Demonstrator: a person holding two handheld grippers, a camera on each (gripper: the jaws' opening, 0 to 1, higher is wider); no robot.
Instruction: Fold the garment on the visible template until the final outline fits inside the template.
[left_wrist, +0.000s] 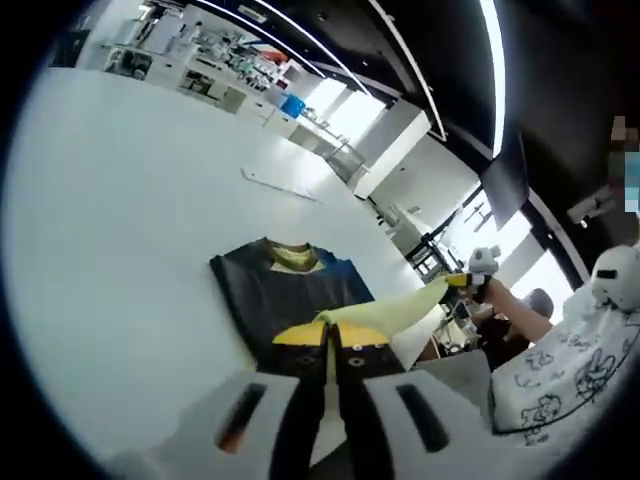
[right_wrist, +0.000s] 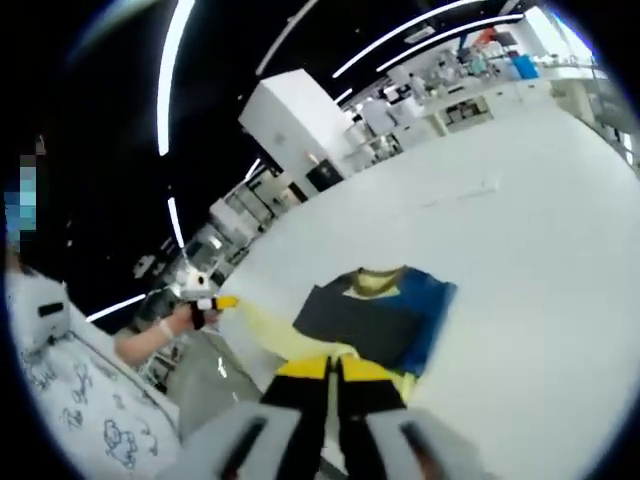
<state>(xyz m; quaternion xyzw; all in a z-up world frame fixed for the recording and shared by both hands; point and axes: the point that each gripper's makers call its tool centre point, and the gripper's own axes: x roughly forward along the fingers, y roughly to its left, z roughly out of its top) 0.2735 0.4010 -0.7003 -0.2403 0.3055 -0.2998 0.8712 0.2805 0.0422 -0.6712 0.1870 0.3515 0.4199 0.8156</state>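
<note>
the garment (left_wrist: 290, 290) lies on the white counter (left_wrist: 120, 200), just below the centre of the left gripper view and a little right of centre, low, in the right gripper view (right_wrist: 385, 315): a dark shirt with a yellow collar and blue showing along one side. a pale yellow-green strip of it is lifted off the counter and drawn taut between the two claws. the left claw (left_wrist: 328, 345) sits at the bottom centre of its view, pressed together on that pale edge; the right claw (right_wrist: 333, 370), bottom centre of its own view, is likewise pinched on the cloth. each claw also shows small in the other's view, held in a hand, at the right (left_wrist: 478, 272) and at the left (right_wrist: 200, 295). the cloth looks light, thin and limp, so it should sag and crease wherever it is unsupported, and may slide on the smooth counter. i judge the best hold is at hems and corners, both ends kept level so the fold lands straight.
</note>
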